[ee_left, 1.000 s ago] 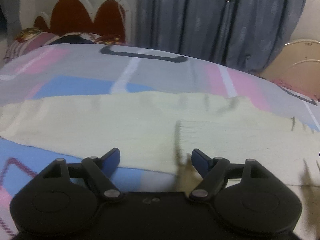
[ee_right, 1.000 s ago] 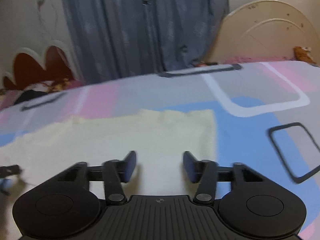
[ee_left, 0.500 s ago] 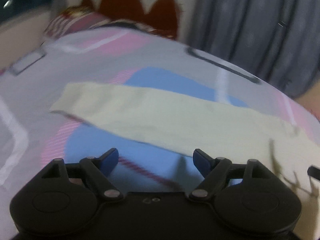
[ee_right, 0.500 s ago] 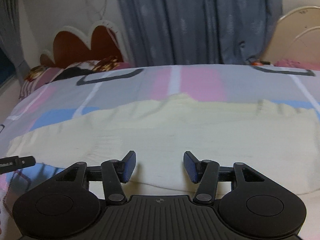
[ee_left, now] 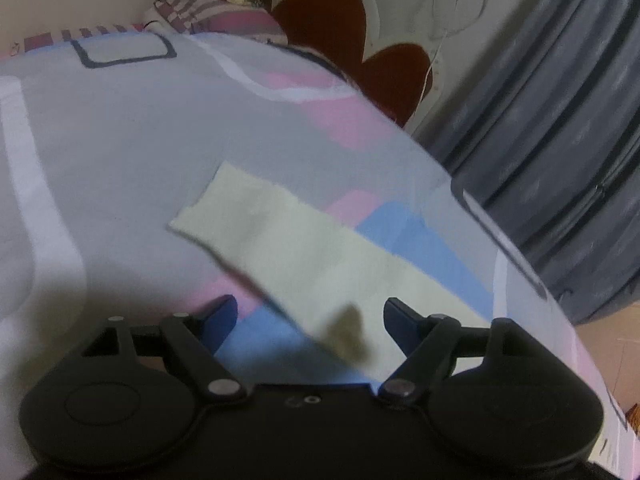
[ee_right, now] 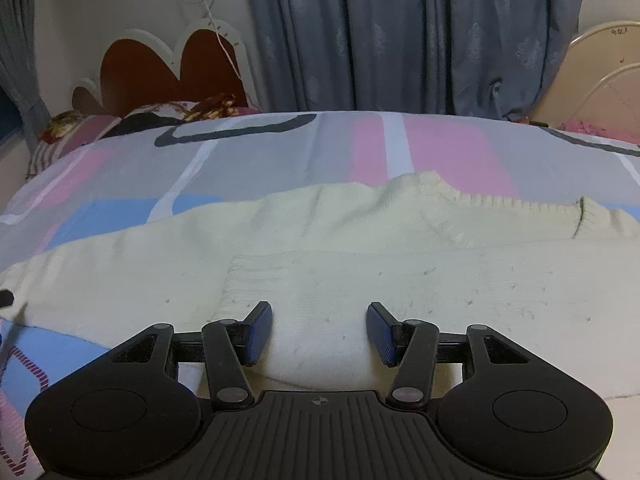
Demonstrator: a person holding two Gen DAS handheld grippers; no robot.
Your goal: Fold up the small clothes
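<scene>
Left gripper [ee_left: 310,314] tilts down over the bed [ee_left: 120,140], rolled so the bed runs diagonally; its jaws have just been closing yet stand apart, released, the sleeve [ee_left: 288,248] passing between and beyond the fingertips, unpinched. This view is blurred, and the sleeve's near end is hidden behind the gripper body. Right gripper [ee_right: 320,330] also points downward, jaws parted and grasping nothing, over the cream sweater [ee_right: 360,256], which lies flat ahead of and beneath it. The sweater's right part is cut off by the frame edge.
</scene>
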